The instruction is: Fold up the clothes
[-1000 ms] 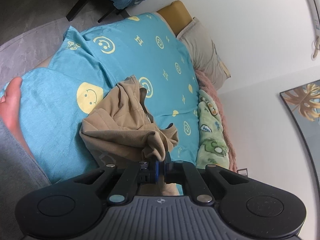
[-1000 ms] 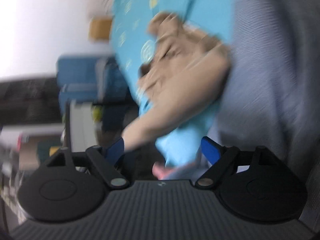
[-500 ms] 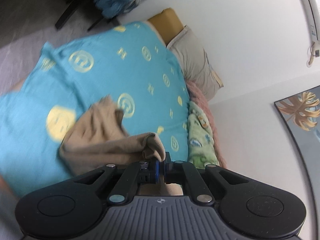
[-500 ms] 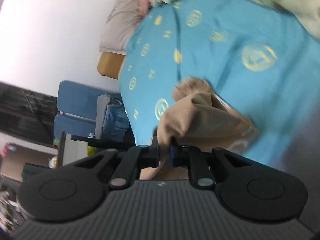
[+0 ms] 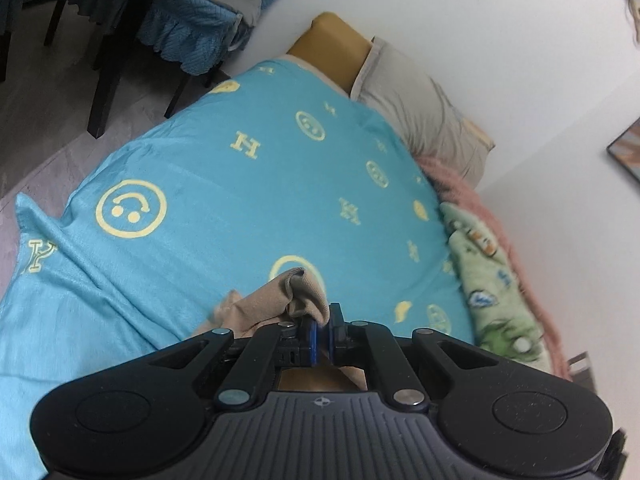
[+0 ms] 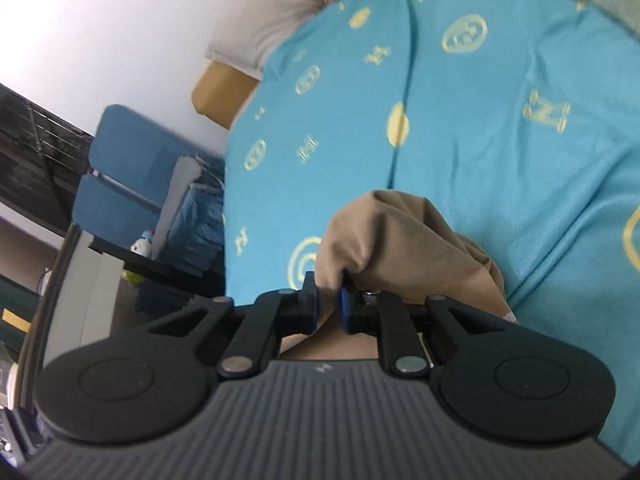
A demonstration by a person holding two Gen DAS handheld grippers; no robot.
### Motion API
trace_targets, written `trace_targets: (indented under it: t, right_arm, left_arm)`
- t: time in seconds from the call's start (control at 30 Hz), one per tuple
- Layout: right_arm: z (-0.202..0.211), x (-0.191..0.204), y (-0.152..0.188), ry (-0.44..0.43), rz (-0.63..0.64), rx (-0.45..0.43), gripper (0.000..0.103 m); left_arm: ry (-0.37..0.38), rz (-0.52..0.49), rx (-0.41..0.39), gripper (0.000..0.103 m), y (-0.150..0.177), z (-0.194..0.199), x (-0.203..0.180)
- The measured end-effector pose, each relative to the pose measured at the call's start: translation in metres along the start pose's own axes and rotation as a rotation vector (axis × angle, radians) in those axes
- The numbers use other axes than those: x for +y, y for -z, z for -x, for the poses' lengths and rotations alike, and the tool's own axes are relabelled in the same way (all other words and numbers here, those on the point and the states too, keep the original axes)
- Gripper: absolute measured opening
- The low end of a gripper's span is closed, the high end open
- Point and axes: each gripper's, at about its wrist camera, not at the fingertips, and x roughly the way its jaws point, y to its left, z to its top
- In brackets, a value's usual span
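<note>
A tan garment [image 5: 276,300] bunches just in front of my left gripper [image 5: 322,332], which is shut on a fold of its fabric. In the right wrist view the same tan garment [image 6: 400,240] rises in a hump over my right gripper [image 6: 328,308], whose blue pads pinch another fold of it. Both grippers hold the cloth above a bed covered with a turquoise blanket [image 5: 240,200] printed with yellow smileys and letters. Most of the garment hangs below the grippers, out of sight.
A beige pillow [image 5: 424,116] and a mustard headboard [image 5: 328,44] lie at the bed's far end. A green patterned blanket [image 5: 492,292] and pink throw [image 5: 472,196] run along the wall. A blue-covered chair [image 5: 192,12] and dark table legs stand on the floor beside the bed.
The right gripper's jaws were wide apart and have shut on the tan garment. Both grippers have swung across the bed with the garment, which was spread in a heap and is now bunched at the jaws.
</note>
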Motion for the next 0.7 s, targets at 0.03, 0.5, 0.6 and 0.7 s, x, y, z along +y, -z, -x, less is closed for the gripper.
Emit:
trace_targets:
  t: [0.03,0.5,0.6,0.7]
  right_arm:
    - [-0.004,-0.002,0.0,0.0,0.0,0.011,0.015]
    - [0.029,0.031,0.016,-0.071,0.299,-0.138,0.076]
    - [0.009,0.029,0.014,0.017,0.386,-0.108,0.05]
    - [-0.022,0.017,0.011,0.11,0.425,-0.058,0.037]
  left_arm:
    - [0.0,-0.012,-0.001,0.007,0.002,-0.002,0.003]
    - [0.07,-0.509,-0.085,0.082,0.029,0.002,-0.036]
    - [0.033,-0.498,-0.022,0.081,0.036,-0.022,-0.03]
    - [-0.051,-0.527,0.041,0.079,0.046,-0.045,-0.023]
